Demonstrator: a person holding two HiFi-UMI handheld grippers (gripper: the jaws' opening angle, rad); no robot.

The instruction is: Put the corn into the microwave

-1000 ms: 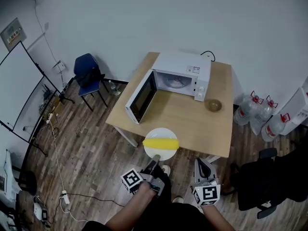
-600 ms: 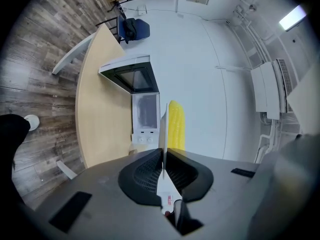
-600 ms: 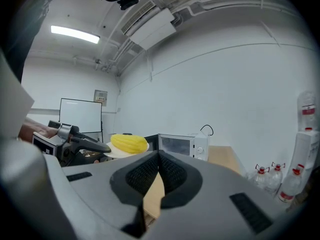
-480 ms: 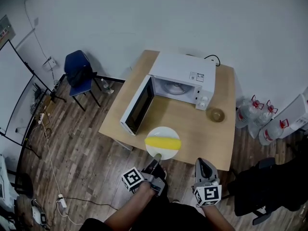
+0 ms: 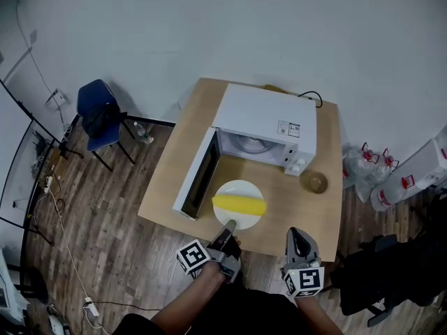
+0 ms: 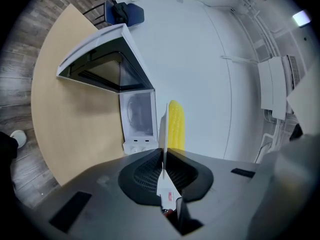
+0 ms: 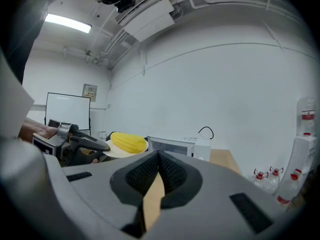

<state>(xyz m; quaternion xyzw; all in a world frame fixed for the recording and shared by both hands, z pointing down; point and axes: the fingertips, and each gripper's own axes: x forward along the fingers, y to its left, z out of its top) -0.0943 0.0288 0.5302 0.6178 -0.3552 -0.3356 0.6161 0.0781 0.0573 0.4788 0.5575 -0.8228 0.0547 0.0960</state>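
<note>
Corn (image 5: 239, 204), a yellow cob, is lying across a round white plate (image 5: 237, 185) in the head view, just ahead of the left claw (image 5: 229, 225), which is pinching the plate's near rim. Beyond the plate, a white microwave oven (image 5: 269, 117) is standing on a light wooden table (image 5: 311, 211), its door (image 5: 199, 176) hanging open to that claw's left. The right claw (image 5: 295, 234) is hovering to the right of the left one, near the table's front edge, and a small glass bowl (image 5: 316, 182) is sitting ahead of it beside the microwave.

In the left gripper view, the left claw (image 6: 164, 156) is clenching the plate's thin edge (image 6: 163, 126) between its pads. The cob (image 6: 176, 126) is resting just past the fingertips, with the open microwave (image 6: 137, 115) further ahead.

In the right gripper view, the right claw (image 7: 159, 155) is clenched, its fingertips meeting with nothing between them. The plate (image 7: 117, 153) carrying the corn (image 7: 127, 142) is showing ahead and to its left, and the microwave (image 7: 180, 146) is standing straight ahead.
</note>
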